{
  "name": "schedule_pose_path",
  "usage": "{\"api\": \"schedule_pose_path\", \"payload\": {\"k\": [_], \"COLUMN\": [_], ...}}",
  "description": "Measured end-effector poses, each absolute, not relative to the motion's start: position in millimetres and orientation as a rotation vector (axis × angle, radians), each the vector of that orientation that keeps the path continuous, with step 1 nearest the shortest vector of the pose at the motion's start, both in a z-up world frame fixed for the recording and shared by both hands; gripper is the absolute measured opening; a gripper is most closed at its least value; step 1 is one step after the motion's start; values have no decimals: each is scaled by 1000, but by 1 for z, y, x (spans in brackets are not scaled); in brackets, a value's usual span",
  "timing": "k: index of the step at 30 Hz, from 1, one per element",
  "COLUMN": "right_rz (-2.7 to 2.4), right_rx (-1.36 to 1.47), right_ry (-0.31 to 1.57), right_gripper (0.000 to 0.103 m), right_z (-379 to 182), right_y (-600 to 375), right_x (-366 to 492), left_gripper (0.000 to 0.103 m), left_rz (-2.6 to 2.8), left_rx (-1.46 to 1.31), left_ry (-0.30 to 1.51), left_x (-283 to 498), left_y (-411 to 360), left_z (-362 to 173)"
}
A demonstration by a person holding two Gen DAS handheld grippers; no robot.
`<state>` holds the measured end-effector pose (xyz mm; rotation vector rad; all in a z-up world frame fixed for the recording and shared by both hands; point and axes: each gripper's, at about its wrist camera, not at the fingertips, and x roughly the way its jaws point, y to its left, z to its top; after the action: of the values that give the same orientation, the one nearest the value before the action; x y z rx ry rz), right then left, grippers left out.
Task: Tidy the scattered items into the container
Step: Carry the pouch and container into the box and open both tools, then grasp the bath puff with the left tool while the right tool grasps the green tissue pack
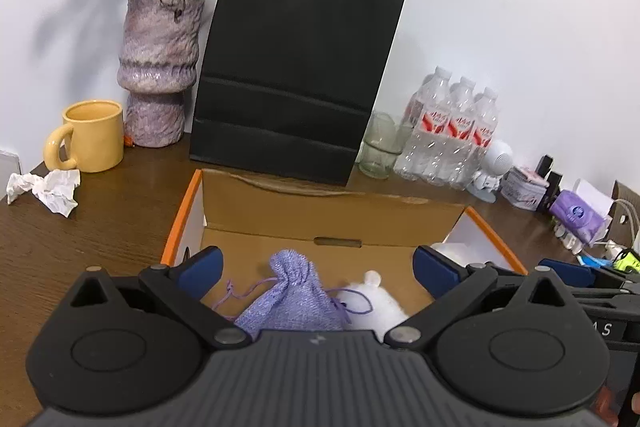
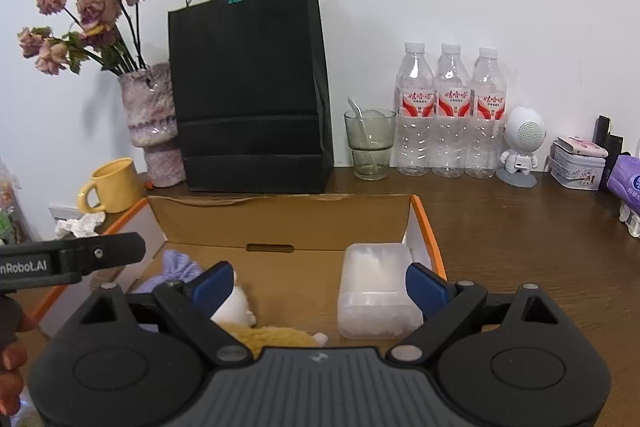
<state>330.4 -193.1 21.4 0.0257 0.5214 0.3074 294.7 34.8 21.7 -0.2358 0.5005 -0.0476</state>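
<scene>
The cardboard box holds one purple pouch, one white plush, one plastic tub, both grippers spread wide, gripping nothing.

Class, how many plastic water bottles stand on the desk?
3: left bottle, middle bottle and right bottle, side by side against the wall, between the glass and the white figurine.

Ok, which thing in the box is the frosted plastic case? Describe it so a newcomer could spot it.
Start at the orange-edged cardboard box in front of the black paper bag. Inside, against its right wall, lies the plastic case. Its neighbours are soft: a purple pouch and plush toys; it alone is rigid, translucent and rectangular.
</scene>
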Motion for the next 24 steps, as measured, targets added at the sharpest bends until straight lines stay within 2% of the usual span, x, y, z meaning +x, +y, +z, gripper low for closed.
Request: {"api": "schedule_pose_path", "payload": {"k": [5, 8, 12, 24], "right_rz": [352, 373, 389, 428], "right_rx": [14, -7, -28, -43], "right_ry": [494, 476, 492, 629], "right_gripper": [94, 101, 102, 102], "right_z": [36, 37, 29, -20], "right_y": [-196, -197, -196, -178], "right_x": [297, 272, 244, 186], "left_gripper": [103, 103, 103, 103], "left_rz": [-72, -78, -75, -17], "left_rx": [-266, -261, -234, -216], "left_ry": [452, 439, 431, 557], "left_x": [265, 245, 216, 144], "left_y": [42, 45, 53, 92], "left_z": [44, 55, 61, 18]}}
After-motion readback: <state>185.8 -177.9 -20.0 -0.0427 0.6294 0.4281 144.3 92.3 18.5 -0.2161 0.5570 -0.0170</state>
